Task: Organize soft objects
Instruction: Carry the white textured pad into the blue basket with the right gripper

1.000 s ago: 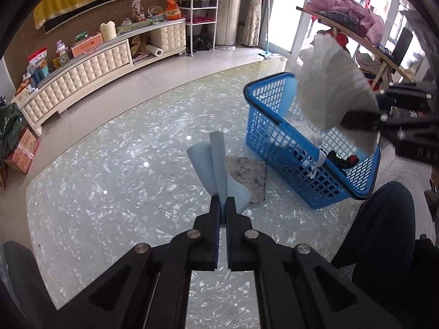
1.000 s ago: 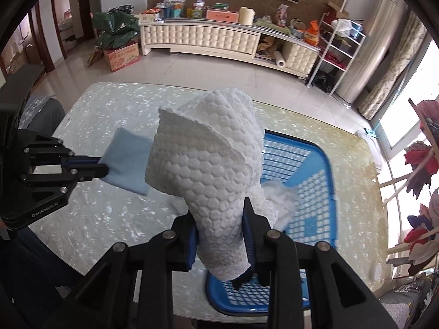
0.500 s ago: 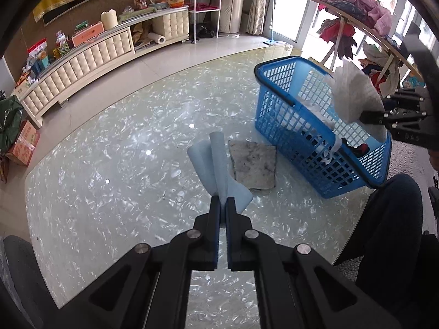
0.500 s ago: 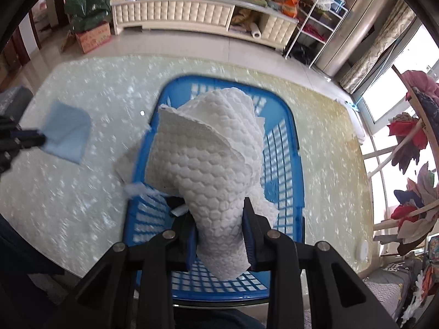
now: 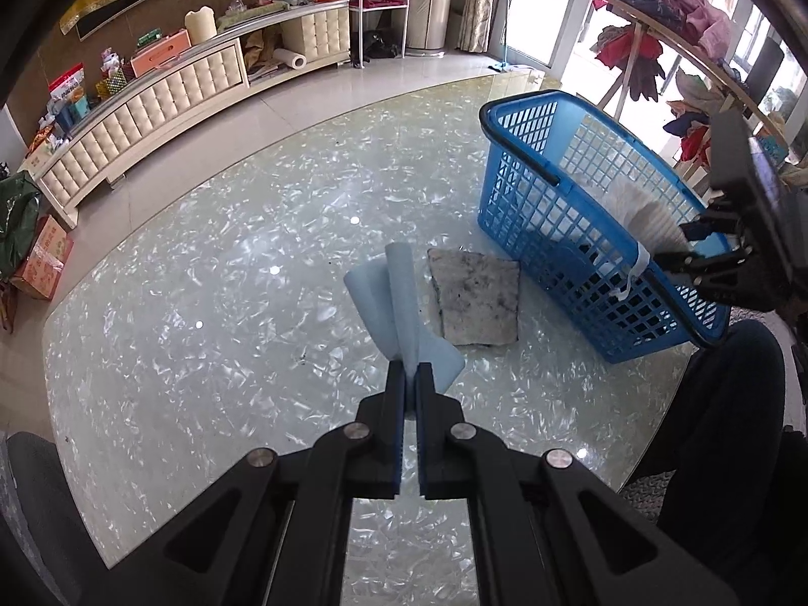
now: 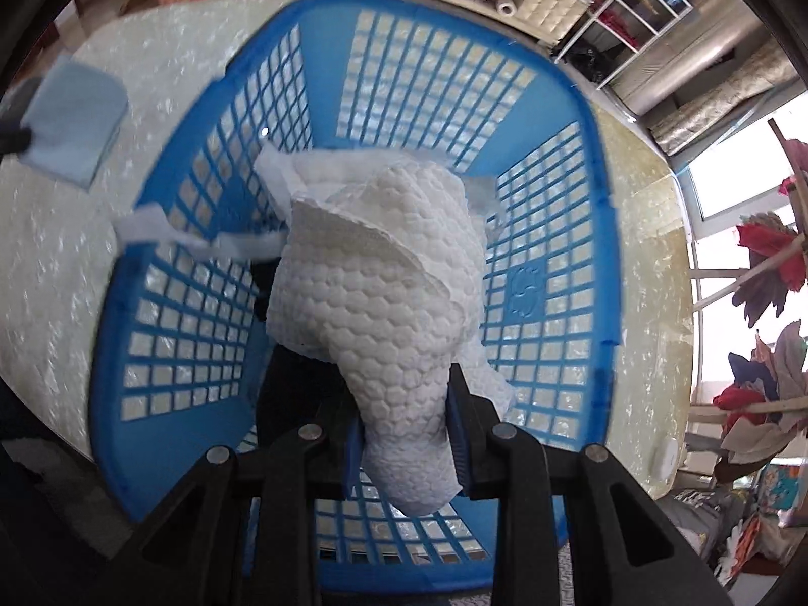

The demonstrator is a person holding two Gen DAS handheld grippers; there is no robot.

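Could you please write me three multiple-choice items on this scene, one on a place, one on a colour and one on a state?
1. Where does the grey cloth lie?
A. inside the basket
B. on the table beside the basket
C. in the left gripper

2. What colour is the basket?
A. blue
B. red
C. white

3. What is the right gripper doing?
A. open, holding nothing
B. shut on the white cloth
C. shut on the basket's rim

Key: 1 B, it lies flat on the table next to the basket wall. 2 A, its mesh is blue. 3 B, the white cloth sits pinched between its fingers over the basket.
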